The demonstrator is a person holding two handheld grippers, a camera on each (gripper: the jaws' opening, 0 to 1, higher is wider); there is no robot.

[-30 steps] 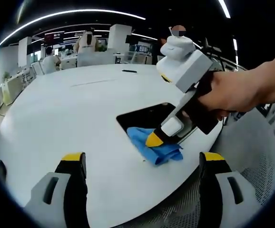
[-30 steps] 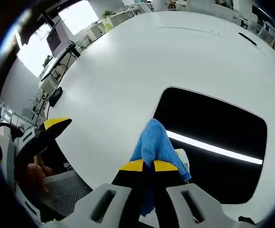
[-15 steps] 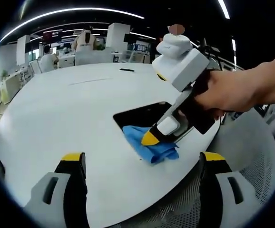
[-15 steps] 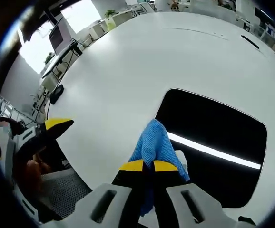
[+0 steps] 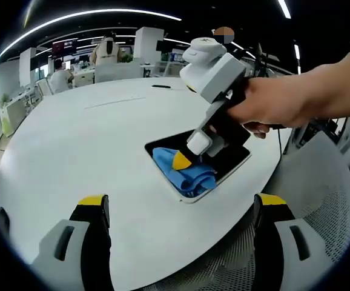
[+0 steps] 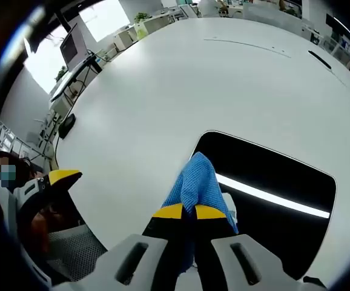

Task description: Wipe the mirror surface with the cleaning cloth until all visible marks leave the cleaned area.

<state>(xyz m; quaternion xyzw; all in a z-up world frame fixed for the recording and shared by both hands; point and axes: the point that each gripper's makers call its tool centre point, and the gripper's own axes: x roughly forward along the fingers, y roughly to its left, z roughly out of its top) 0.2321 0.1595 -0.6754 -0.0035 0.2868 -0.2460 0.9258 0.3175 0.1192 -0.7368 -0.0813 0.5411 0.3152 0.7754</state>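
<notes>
The blue cleaning cloth [image 6: 194, 185] is pinched in the closed right gripper [image 6: 189, 212] at the near edge of the mirror [image 6: 272, 182] on the white table [image 5: 90, 145]; the left gripper [image 5: 181, 203] is held wide open, empty. The cloth could be dragged off the rim, so marks may be missed

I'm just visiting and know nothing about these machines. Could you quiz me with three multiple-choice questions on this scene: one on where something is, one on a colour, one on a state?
1. Where does the cleaning cloth rest?
A. On the mirror's near corner
B. On a chair
C. On the floor

2. What colour is the cloth?
A. Red
B. Blue
C. Green

3. How is the right gripper?
A. Wide open
B. Lying on the table
C. Shut on the cloth

Answers:
1. A, since the left gripper view shows the cloth pressed on the dark mirror lying on the white table.
2. B, blue in both views.
3. C, its yellow-tipped fingers pinch the cloth between them.
</notes>
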